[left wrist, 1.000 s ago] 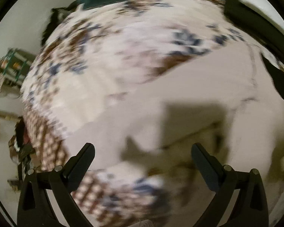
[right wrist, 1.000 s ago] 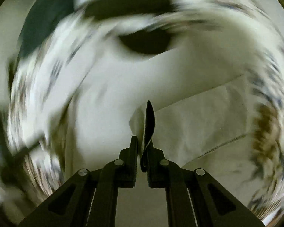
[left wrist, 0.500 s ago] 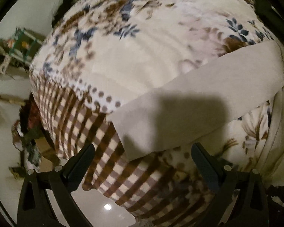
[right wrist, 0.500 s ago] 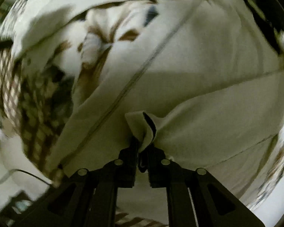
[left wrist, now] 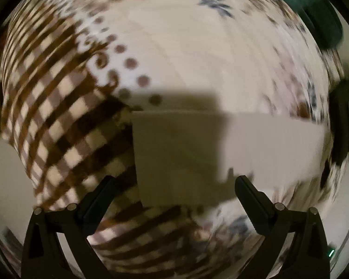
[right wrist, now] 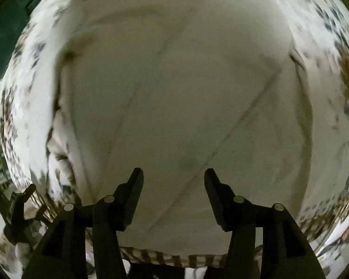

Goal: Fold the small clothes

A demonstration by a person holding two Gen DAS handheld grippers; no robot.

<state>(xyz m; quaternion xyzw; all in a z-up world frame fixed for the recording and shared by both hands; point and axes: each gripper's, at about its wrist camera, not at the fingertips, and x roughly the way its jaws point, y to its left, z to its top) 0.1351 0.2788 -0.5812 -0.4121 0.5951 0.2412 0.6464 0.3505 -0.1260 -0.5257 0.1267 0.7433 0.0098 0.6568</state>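
Pale beige cotton garment (left wrist: 232,153) lying flat on patterned floral-and-check blanket (left wrist: 65,107), seen just ahead of left gripper (left wrist: 173,186), fingers spread wide, empty. Likely light, limp; pinching a corner or hem looking best.

Right view: garment (right wrist: 174,97) filling frame, diagonal seams showing; right gripper (right wrist: 173,176) hovering part-open, gripping nothing.

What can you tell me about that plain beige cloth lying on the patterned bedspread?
The beige cloth is a plain, thin, matte fabric with no print. It lies flat on the floral and checked bedspread, folded to a straight-edged rectangle with a square corner. Faint diagonal seams or creases cross it. A dark shadow covers part of it. Neither the left tool nor the right tool grips it; both are open above it.
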